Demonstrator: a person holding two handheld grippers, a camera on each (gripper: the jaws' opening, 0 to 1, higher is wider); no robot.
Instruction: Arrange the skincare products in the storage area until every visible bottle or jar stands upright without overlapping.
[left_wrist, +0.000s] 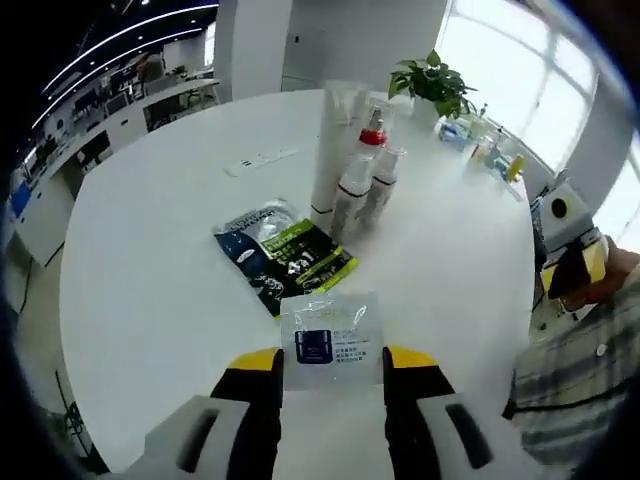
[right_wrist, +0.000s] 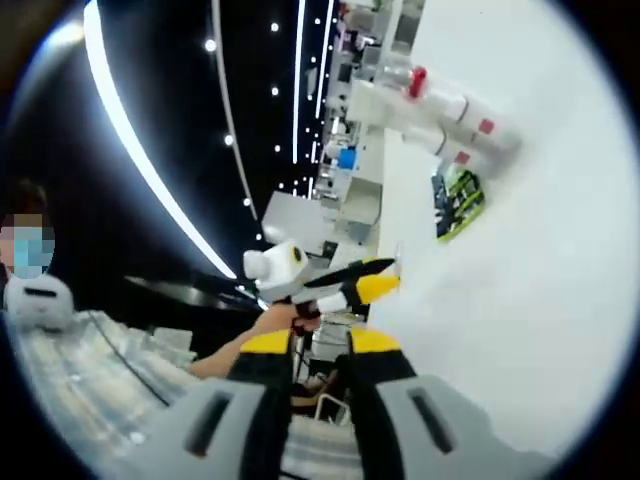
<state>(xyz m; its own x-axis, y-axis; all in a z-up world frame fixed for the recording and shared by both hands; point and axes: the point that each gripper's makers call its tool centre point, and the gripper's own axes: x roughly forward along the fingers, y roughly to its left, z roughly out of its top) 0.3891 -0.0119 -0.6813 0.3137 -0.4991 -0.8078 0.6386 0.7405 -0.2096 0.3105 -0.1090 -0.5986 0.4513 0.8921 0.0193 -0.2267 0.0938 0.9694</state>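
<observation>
Left gripper (left_wrist: 333, 362): clamped on sachet (left_wrist: 330, 340), lifted near, likely for placing. Bottles (left_wrist: 358, 180) stood upright far, centre of table (left_wrist: 150, 280); sachets (left_wrist: 285, 255) flat beside. Right gripper (right_wrist: 320, 345): jaws near-closed, empty, held aside.

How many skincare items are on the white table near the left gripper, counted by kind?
Tall white tubes: 2
Spray bottles: 3, one with a red cap
Flat sachets: 3, one silver-blue, one black-green, one clear-white between the left gripper's jaws
Total: 8
</observation>
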